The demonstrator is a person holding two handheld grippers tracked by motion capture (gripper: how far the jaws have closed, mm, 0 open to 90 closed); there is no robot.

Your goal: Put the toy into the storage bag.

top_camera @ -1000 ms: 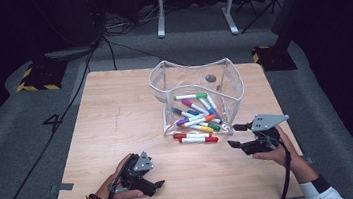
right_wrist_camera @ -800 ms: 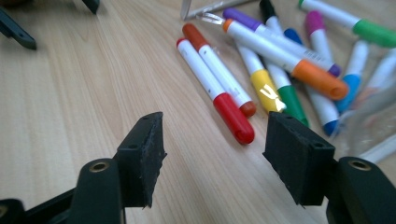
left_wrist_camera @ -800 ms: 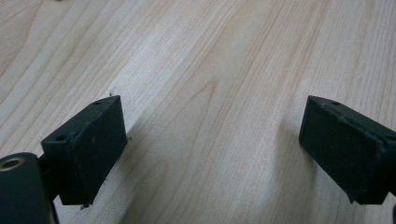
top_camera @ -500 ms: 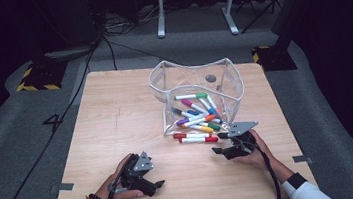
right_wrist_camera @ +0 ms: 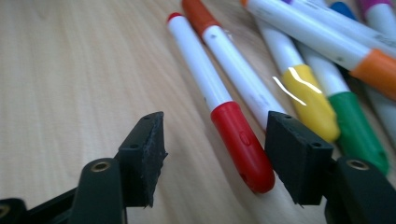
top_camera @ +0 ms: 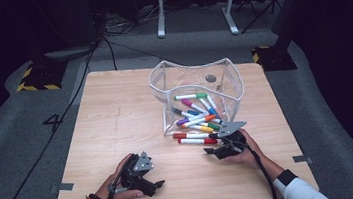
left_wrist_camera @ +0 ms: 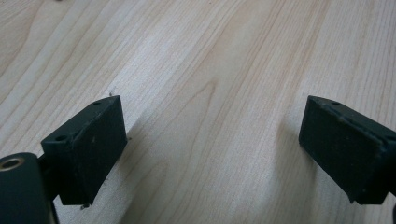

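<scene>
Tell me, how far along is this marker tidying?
Several markers already lie inside the clear bin. In hand: the right hand-held gripper is down at the table with open jaws on either side of the red-capped marker, not yet gripping. Left: that one and the few markers beside it outside the bin's mouth. The left hand-held gripper rests open over bare table.

Markers [top_camera: 195, 122] spill from a tipped container [top_camera: 196, 94] toward the tabletop's [top_camera: 116, 121] near edge — right gripper [top_camera: 219, 150] just beside them.

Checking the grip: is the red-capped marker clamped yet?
No. The right gripper is open; the red-capped marker lies between its jaws, gaps on both sides.
</scene>
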